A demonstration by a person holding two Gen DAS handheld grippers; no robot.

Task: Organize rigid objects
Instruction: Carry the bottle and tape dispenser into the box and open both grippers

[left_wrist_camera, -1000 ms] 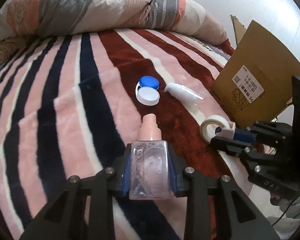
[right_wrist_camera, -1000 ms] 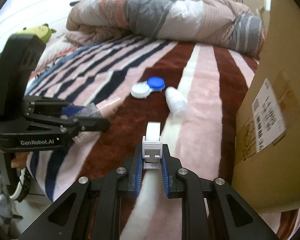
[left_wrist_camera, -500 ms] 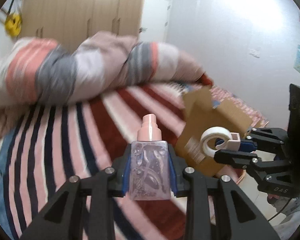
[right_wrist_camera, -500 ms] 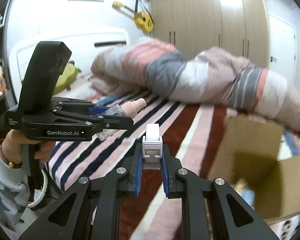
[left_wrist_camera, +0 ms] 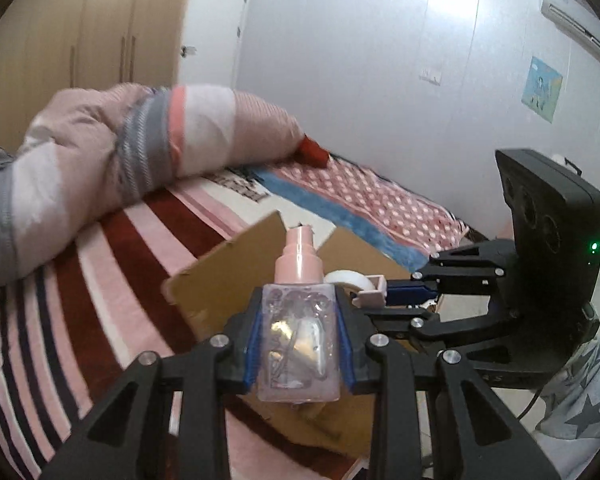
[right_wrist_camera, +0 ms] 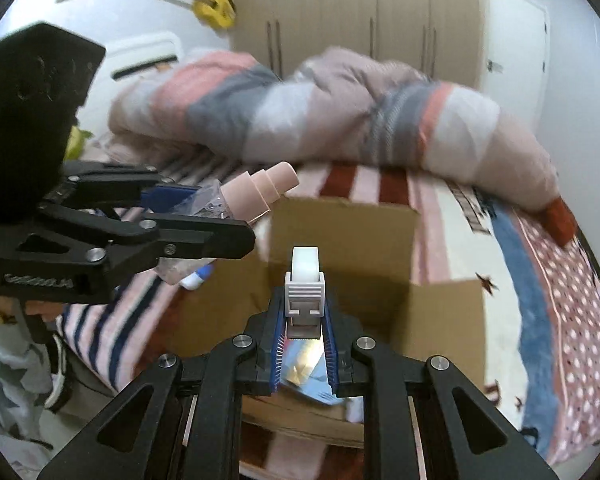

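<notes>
Left wrist view: rides on the left gripper point(left_wrist_camera: 298, 344), looks forward along its jaws, close over the cardboard box point(left_wrist_camera: 220, 284) on the bed point(left_wrist_camera: 112, 240), facing the far white wall, with the right gripper point(left_wrist_camera: 384, 298) near at right. Right wrist view: rides on the right gripper point(right_wrist_camera: 303, 340), faces the far wardrobe, close above the same box point(right_wrist_camera: 340, 236), left gripper point(right_wrist_camera: 204, 216) near at left. Shared: box, bed, rolled quilt point(right_wrist_camera: 340, 108), both grippers.
</notes>
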